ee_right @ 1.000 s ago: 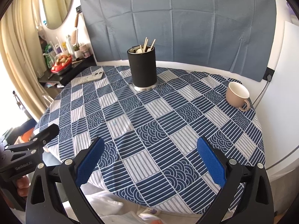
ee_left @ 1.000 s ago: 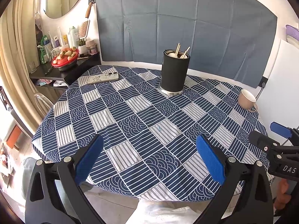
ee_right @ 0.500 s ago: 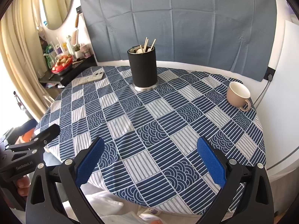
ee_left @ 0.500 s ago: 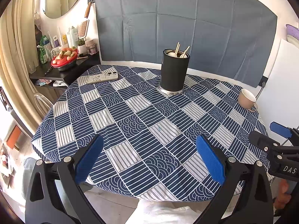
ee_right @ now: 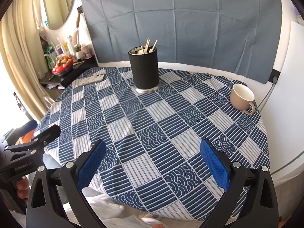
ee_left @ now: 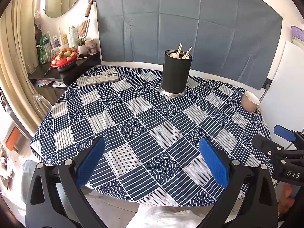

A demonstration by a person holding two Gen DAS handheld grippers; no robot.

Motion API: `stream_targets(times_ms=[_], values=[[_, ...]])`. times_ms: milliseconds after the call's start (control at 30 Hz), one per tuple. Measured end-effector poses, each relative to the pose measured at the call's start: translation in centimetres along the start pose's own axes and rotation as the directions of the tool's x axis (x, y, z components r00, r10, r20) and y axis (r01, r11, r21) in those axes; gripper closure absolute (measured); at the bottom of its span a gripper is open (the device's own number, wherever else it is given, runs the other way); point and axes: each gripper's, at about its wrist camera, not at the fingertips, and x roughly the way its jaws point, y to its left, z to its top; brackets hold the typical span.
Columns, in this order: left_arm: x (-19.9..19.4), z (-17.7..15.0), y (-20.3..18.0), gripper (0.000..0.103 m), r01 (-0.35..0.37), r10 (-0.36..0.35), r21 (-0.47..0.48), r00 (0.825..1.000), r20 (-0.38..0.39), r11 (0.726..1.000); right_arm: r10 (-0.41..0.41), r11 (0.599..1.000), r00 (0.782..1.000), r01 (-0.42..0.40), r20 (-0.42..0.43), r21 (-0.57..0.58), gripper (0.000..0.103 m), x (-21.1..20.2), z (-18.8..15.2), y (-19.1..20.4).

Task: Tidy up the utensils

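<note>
Both grippers hang at the near edge of the table (ee_left: 62, 133), fingers spread wide and holding nothing. The left gripper (ee_left: 152, 159) and right gripper (ee_right: 152, 161) each face open patterned cloth; no loose utensil shows on it. Straight ahead and well apart from both sits the black holder (ee_right: 145, 70), upright on its metal base. Utensils (ee_right: 148, 44) already stand in it, thin handles poking up and leaning slightly. From the right gripper the holder lies ahead and a touch left; from the left, ahead and a touch right, so neither looks clearly nearer. Far right, an empty mug (ee_right: 242, 96).
</note>
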Motion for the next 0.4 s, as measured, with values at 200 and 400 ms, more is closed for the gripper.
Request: stream_targets(times_ms=[200, 400], values=[[0.18, 0.02, 0.22, 0.006, 0.007, -0.007, -0.02, 1.0, -0.004, 1.0, 0.002, 1.0, 1.0, -0.002, 0.005, -0.006, 0.008, 0.05, 0.14, -0.21], [0.4, 0.18, -0.21, 0.006, 0.014, -0.014, -0.01, 1.0, -0.006, 1.0, 0.005, 1.0, 1.0, -0.005, 0.004, 0.003, 0.008, 0.31, 0.34, -0.64]])
